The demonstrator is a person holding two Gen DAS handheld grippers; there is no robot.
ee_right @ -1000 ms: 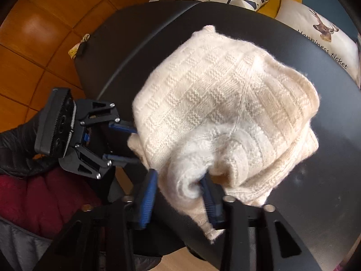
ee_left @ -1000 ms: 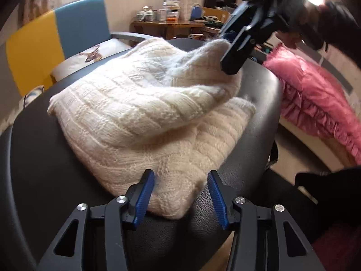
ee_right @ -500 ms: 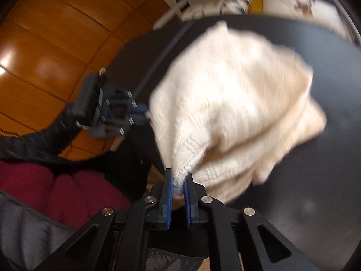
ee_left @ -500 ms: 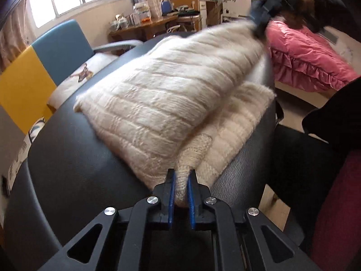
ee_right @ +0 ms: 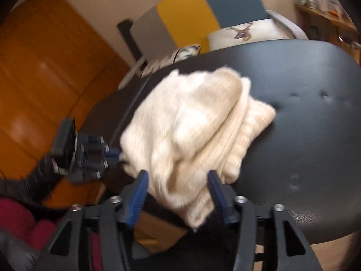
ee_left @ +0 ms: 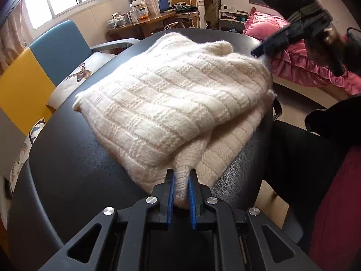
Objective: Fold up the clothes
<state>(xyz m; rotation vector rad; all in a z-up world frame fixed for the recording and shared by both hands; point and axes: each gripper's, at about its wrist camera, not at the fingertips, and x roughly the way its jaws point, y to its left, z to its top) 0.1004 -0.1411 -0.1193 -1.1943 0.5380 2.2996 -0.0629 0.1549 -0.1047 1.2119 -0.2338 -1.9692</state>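
Note:
A cream knitted sweater (ee_left: 171,103) lies folded in layers on a round black leather table (ee_left: 67,169). My left gripper (ee_left: 181,196) is shut on the sweater's near corner at the table's front edge. My right gripper (ee_right: 178,194) is open, its blue pads either side of the sweater's edge (ee_right: 187,140), not pinching it. The right gripper also shows in the left wrist view (ee_left: 293,36), above the sweater's far right corner. The left gripper shows in the right wrist view (ee_right: 112,155) at the sweater's left edge. The right wrist view is blurred.
A yellow and blue chair (ee_left: 38,72) with a deer cushion (ee_left: 76,79) stands behind the table. A pink bed (ee_left: 315,67) is at right, a cluttered wooden desk (ee_left: 144,22) at the back. The orange wood floor (ee_right: 33,85) lies beyond the table (ee_right: 315,113).
My right gripper has opened and let go of the sweater fold it was pinching. The top layer has dropped flat onto the pile. My left gripper stays shut on its corner.

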